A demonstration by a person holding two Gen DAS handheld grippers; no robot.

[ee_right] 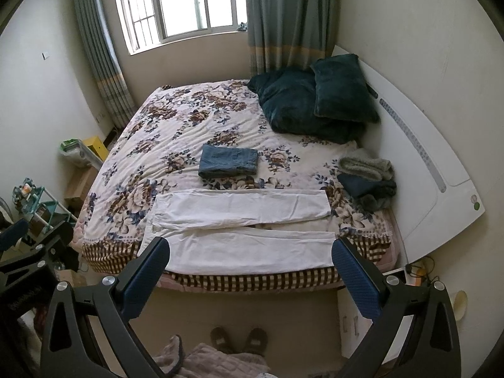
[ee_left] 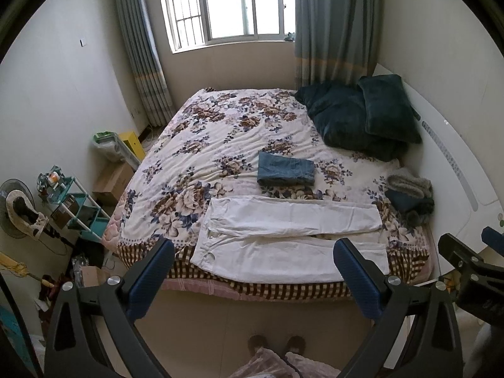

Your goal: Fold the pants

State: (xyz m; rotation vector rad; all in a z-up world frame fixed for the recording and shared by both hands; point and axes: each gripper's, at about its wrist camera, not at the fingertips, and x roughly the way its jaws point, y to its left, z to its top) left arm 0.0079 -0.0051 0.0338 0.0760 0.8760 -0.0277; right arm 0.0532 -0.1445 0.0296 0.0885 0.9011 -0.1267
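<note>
White pants (ee_left: 283, 239) lie flat near the front edge of the floral bed (ee_left: 204, 145), waist to the left, both legs stretched right with a gap between them. They also show in the right wrist view (ee_right: 239, 230). My left gripper (ee_left: 253, 258) is open and empty, held above the floor in front of the bed, short of the pants. My right gripper (ee_right: 250, 256) is open and empty at the same distance. The right gripper also shows at the right edge of the left wrist view (ee_left: 472, 261).
Folded blue jeans (ee_left: 285, 173) lie mid-bed behind the pants. Dark teal pillows (ee_left: 362, 113) sit at the far right, and a pile of dark and grey clothes (ee_left: 409, 195) lies by the white headboard (ee_left: 453, 170). A teal rack (ee_left: 78, 208) and boxes stand left of the bed.
</note>
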